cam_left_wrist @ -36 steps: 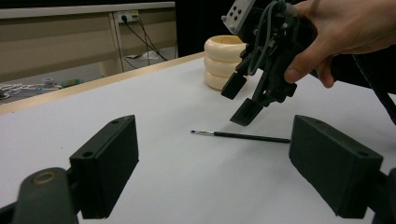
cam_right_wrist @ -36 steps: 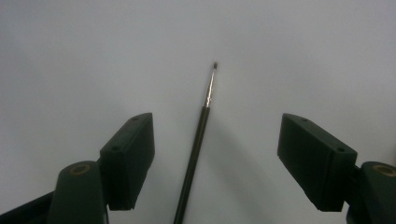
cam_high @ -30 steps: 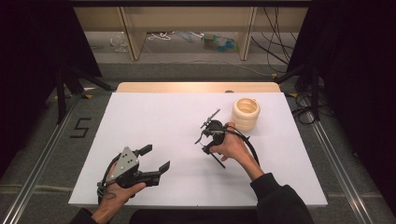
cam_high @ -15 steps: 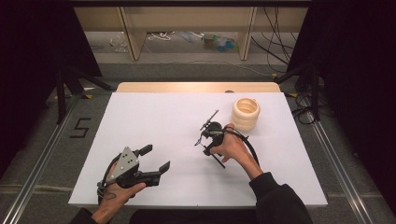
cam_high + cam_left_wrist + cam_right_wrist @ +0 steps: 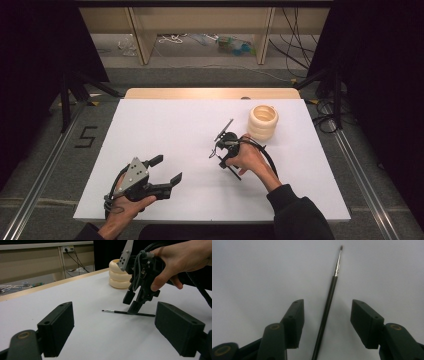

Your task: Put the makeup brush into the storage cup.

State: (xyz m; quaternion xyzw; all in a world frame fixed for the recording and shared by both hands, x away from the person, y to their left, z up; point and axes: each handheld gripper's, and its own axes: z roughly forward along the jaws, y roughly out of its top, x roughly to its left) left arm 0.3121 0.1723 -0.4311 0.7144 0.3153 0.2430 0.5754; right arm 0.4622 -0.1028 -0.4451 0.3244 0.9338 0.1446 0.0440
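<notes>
White board (image 5: 165, 130) covers the work table, matte and unmarked, with a strip of pale wood showing at its far edge. All positions below are given relative to the cream holder (image 5: 263, 122), a squat cylinder of three stacked rounded rings, smooth and slightly glossy.

Task thing: a thin paintbrush (image 5: 327, 305) lies flat on the board, on my side of the holder and to its left. Its handle is a slim black rod; a short bright metal ferrule joins it to a small dark bristle tip, which points away from the holder.

My right claw (image 5: 222, 147) stands over the brush, nose down, just beside the holder. Its jaws have just been closing. The brush handle now runs between the two black pads (image 5: 294, 321), but clear board shows on either side of it, so the pads are apart and not yet pressing. I judge this to be the closing phase of the pick-up: the straddle is set, and the remaining travel should pinch the handle below the ferrule. The rod is thin and round; it may roll if one pad arrives first.

My left claw (image 5: 117, 330) rests low on the board, well apart from the holder, jaws wide apart with nothing between them. Its pads are flat rubbery blocks.
</notes>
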